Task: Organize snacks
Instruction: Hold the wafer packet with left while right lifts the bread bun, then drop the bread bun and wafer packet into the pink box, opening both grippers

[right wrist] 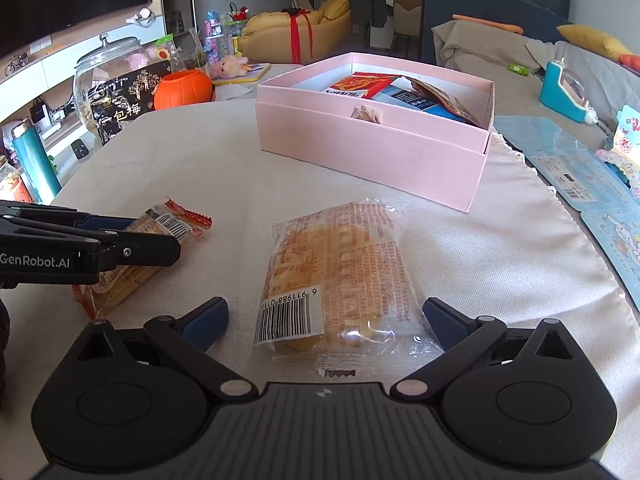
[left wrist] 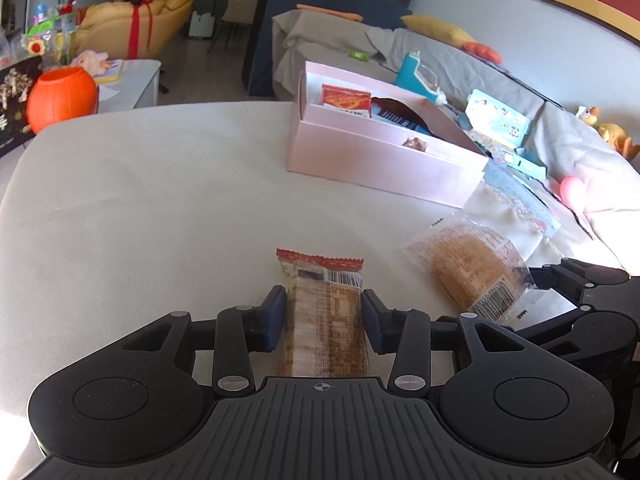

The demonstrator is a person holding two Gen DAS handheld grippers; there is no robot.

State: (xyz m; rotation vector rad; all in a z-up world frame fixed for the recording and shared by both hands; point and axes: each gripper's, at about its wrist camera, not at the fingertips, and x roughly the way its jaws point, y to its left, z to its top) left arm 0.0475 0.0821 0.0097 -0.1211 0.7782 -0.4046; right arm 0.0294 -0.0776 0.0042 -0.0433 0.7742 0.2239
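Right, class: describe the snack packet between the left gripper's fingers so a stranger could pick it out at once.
Start at the pink box on the cloth-covered table; two wrapped snacks lie nearer the camera. The one meant is the narrow packet clamped between the left gripper pads. Unlike the wider clear-wrapped round cake beside it, it is slim with a red zigzag-edged end.

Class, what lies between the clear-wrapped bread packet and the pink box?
Only bare tablecloth separates the bread packet from the pink box, in the right wrist view.
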